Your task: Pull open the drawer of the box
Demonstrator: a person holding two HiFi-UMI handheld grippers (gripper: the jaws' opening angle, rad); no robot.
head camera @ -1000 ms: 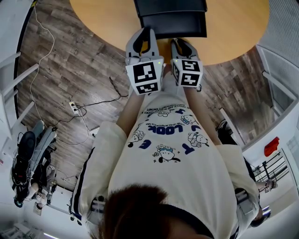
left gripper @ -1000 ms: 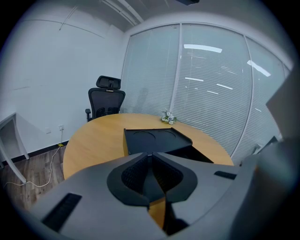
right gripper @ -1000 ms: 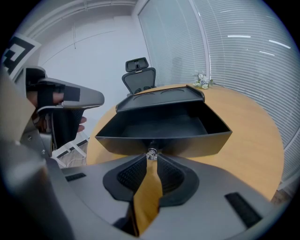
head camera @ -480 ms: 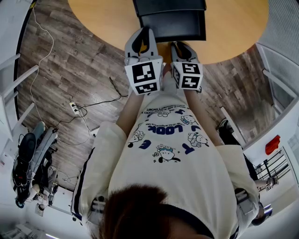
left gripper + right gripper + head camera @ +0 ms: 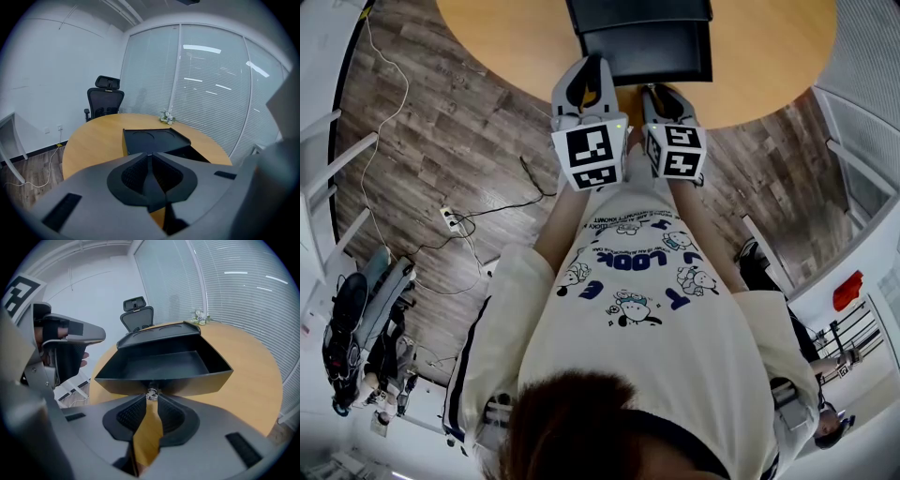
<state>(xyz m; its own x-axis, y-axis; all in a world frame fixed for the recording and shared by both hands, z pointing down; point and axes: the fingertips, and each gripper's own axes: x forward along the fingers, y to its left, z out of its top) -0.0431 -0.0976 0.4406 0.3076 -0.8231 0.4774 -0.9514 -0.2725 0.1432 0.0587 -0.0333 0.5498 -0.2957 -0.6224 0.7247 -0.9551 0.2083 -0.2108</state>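
A: Status?
B: Pull looks done. Drawer out, box at table's near edge. Your right gripper: jaws just opened slightly, knob between tips. Left gripper closed, empty.
A: Next?
B: Back straight off knob.

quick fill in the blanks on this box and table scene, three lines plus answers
1. The drawer of the black box is pulled ____.
2. The black box sits on a ____ table of light wood.
3. The left tool has its jaws ____, with nothing between them.

Missing words: open; round; shut
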